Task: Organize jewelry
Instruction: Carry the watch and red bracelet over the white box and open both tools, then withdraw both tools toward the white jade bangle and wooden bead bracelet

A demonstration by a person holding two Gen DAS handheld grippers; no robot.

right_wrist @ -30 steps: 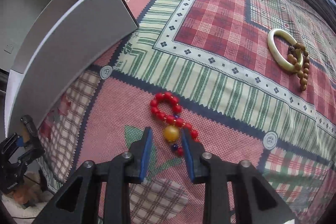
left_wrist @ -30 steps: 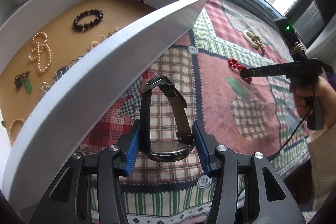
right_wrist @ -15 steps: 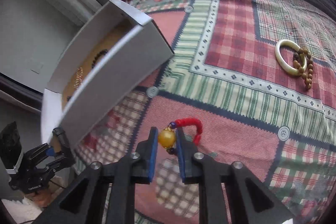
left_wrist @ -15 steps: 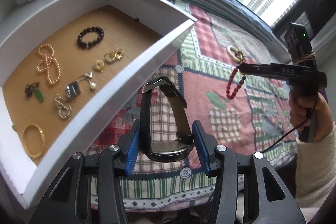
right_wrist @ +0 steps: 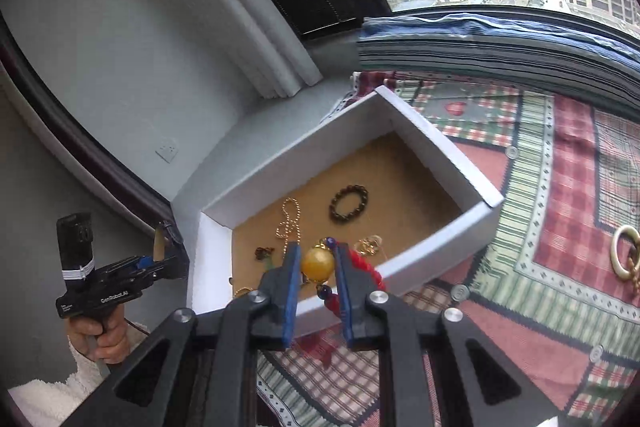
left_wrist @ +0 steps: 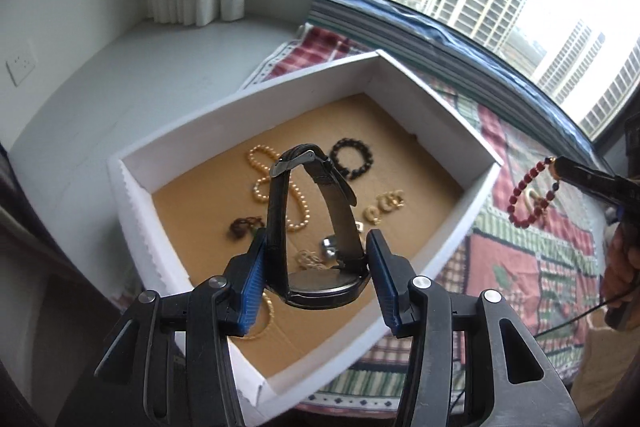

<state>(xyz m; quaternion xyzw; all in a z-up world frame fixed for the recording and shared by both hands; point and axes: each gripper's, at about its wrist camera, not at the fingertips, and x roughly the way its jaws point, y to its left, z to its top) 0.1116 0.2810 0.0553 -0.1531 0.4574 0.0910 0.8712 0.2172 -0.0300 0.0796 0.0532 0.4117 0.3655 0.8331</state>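
Note:
My left gripper point(left_wrist: 316, 273) is shut on a black wristwatch point(left_wrist: 320, 283), strap looped upward, held above the near part of the white jewelry box point(left_wrist: 432, 95). The box has a brown floor with a pearl necklace point(left_wrist: 296, 203), a black bead bracelet point(left_wrist: 352, 159), gold earrings point(left_wrist: 384, 205) and other small pieces. My right gripper point(right_wrist: 317, 265) is shut on the yellow bead point(right_wrist: 318, 263) of a red bead bracelet point(right_wrist: 366, 269), held above the box's near wall point(right_wrist: 420, 267). The red bracelet also hangs at the right of the left wrist view point(left_wrist: 524, 195).
The box stands on a plaid red and green cloth point(right_wrist: 560, 187). A cream bangle with a brown bead string point(right_wrist: 624, 259) lies on the cloth to the right. A window and folded blue fabric point(right_wrist: 480, 43) are behind. The left gripper shows in the right wrist view point(right_wrist: 160, 259).
Both grippers have risen and swung toward the box. The right gripper closed on the red bracelet's yellow bead and lifted it off the cloth. The watch now hangs over the box floor.

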